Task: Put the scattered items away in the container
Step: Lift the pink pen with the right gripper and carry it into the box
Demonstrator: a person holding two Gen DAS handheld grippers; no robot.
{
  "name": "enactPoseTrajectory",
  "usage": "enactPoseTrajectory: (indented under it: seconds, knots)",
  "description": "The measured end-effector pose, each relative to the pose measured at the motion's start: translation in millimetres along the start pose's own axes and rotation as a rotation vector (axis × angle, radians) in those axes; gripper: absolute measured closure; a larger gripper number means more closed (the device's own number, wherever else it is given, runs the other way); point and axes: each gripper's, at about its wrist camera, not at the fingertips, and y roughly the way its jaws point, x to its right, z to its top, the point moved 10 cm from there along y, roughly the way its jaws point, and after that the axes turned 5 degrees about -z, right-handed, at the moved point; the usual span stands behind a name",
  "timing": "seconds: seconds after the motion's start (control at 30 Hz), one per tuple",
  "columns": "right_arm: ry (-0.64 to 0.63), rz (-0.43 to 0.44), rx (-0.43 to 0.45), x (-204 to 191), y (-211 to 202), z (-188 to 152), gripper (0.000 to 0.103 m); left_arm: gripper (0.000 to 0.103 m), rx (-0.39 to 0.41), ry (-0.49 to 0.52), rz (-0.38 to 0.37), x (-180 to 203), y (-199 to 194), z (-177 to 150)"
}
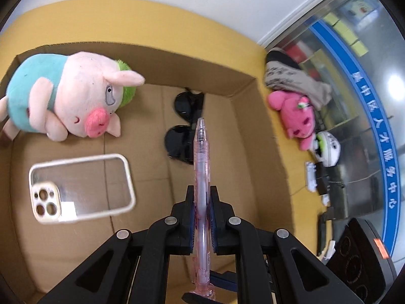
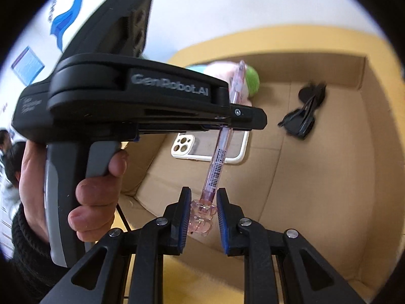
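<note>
Your left gripper (image 1: 202, 197) pinches the pink mechanical pen (image 1: 201, 167) mid-barrel over the cardboard box (image 1: 265, 136). Your right gripper (image 2: 203, 210) clamps the pen's ornate clear end. Beyond the left gripper's tips lie the sunglasses (image 1: 184, 126); ahead to their left, the phone case (image 1: 81, 187) and pig plush (image 1: 71, 96).

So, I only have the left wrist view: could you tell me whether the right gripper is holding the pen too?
Observer: Yes, the right gripper is shut on the pen's clear pink end.
Operator: Thank you. Where does the left gripper sit relative to that?
Observer: The left gripper clamps the barrel higher up, above a barcode label.
Operator: And can you see what holds the left gripper?
Observer: A hand in a dark sleeve grips its handle.
</note>
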Motion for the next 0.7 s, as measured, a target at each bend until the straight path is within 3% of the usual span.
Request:
enactPoseTrajectory:
  seconds: [0.2, 0.4, 0.7]
  knots:
    - [0.08, 0.021, -0.077, 19.9, 33.5, 5.2, 0.083, 0.094, -0.058, -0.065, 0.01, -29.3, 35.1, 8.5]
    - [0.123, -0.034, -0.176, 40.3, 65.8, 6.3, 0.083, 0.094, -0.117, -0.086, 0.058, -46.9, 62.5, 11.7]
    - [0.151, -0.067, -0.251, 51.4, 85.8, 6.0, 0.083, 0.094, -0.154, -0.102, 0.06, -58.5, 75.0, 15.7]
